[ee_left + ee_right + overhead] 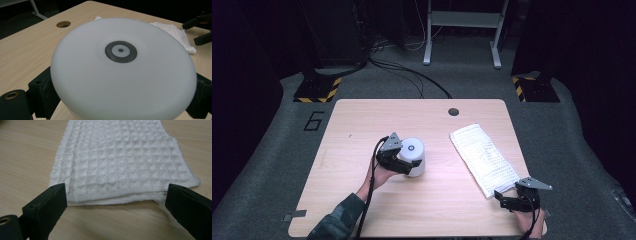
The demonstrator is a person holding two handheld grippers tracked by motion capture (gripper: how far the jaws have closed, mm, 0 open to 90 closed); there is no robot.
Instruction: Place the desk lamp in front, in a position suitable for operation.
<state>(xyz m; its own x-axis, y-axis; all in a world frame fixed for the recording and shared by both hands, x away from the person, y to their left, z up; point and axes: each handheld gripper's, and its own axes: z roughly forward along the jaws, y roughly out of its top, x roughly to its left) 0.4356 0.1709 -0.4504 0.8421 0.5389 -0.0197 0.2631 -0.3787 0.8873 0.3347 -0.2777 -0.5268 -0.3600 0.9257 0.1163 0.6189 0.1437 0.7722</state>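
White cylinder [413, 156] sits clamped in left hand-held gripper [404, 165].

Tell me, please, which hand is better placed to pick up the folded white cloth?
Right. The right tongs stand open at the near edge of the white waffle cloth, one jaw near each corner, whereas the left tongs are closed around the white cylinder, apart from the cloth.

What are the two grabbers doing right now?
Left gripper: closed on the white round container.
Right gripper: open, holding nothing, at the white waffle towel's edge.
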